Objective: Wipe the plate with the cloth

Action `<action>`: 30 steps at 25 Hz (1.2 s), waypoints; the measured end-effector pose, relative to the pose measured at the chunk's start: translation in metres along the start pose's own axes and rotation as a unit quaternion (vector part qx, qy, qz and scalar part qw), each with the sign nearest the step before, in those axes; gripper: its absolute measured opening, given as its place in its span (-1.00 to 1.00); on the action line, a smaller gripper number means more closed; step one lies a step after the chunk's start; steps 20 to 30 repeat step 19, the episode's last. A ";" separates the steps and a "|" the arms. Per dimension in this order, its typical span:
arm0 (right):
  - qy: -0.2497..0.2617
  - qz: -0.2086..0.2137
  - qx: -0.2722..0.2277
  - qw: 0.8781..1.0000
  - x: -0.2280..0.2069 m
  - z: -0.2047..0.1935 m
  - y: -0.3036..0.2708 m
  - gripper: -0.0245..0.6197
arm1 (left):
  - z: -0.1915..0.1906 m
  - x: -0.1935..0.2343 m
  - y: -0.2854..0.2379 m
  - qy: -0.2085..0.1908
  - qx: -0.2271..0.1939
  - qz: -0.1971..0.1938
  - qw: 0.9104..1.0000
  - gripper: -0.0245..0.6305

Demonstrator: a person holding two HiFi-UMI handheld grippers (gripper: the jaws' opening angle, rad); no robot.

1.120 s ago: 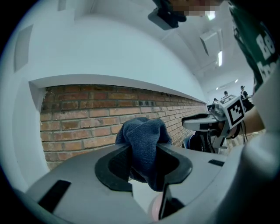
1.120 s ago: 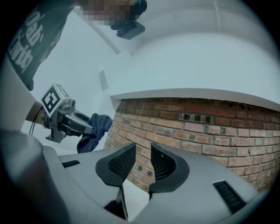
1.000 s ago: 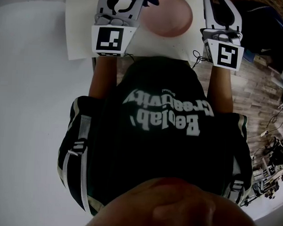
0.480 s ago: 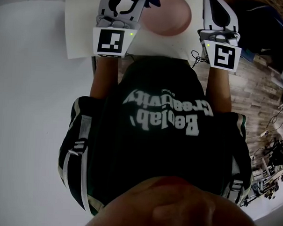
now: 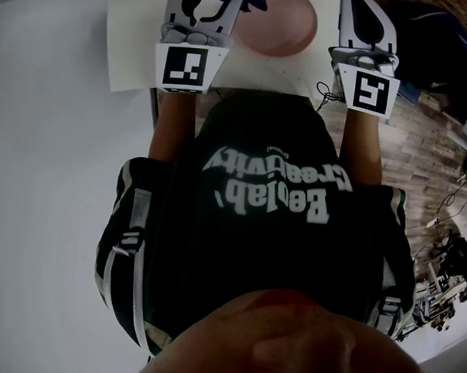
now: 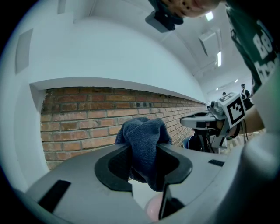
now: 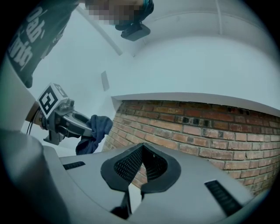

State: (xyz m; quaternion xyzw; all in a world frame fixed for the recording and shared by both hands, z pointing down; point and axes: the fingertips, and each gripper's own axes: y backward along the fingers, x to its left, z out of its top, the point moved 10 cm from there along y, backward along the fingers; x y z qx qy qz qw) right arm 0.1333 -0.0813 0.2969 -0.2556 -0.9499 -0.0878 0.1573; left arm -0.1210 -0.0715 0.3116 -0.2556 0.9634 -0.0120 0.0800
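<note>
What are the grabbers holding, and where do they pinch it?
The left gripper pinches the blue cloth by its bunched middle; the right gripper is shut, empty.

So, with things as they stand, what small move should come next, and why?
Probably lower the left gripper, shut on the blue cloth, onto the pink plate: the cloth hangs near the plate's left edge, seemingly off its surface, while the right gripper is shut and empty.

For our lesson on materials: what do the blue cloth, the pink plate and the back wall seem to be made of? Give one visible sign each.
Cloth: soft terry-like fabric, probably cotton or microfibre; fuzzy nap, limp folds.
Plate: smooth, even pink with slight sheen; plastic or glazed ceramic, cannot tell which.
Wall: matt red brick; pale mortar lines.
</note>
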 end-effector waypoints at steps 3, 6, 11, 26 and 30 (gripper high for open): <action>-0.003 0.001 -0.001 1.000 -0.003 -0.001 0.000 -0.93 | 0.001 -0.002 -0.003 -0.003 0.002 0.001 1.000 -0.51; -0.002 0.005 -0.004 1.000 -0.003 -0.002 0.001 -0.93 | 0.000 -0.004 -0.002 -0.003 0.004 0.002 1.000 -0.51; -0.002 0.007 -0.003 1.000 -0.001 -0.004 0.002 -0.93 | -0.003 -0.005 -0.002 -0.002 0.005 0.001 1.000 -0.51; -0.002 0.003 -0.007 1.000 0.003 -0.005 0.003 -0.93 | -0.005 -0.005 0.000 -0.001 0.002 -0.003 1.000 -0.51; -0.002 0.003 -0.007 1.000 0.003 -0.005 0.003 -0.93 | -0.005 -0.005 0.000 -0.001 0.002 -0.003 1.000 -0.51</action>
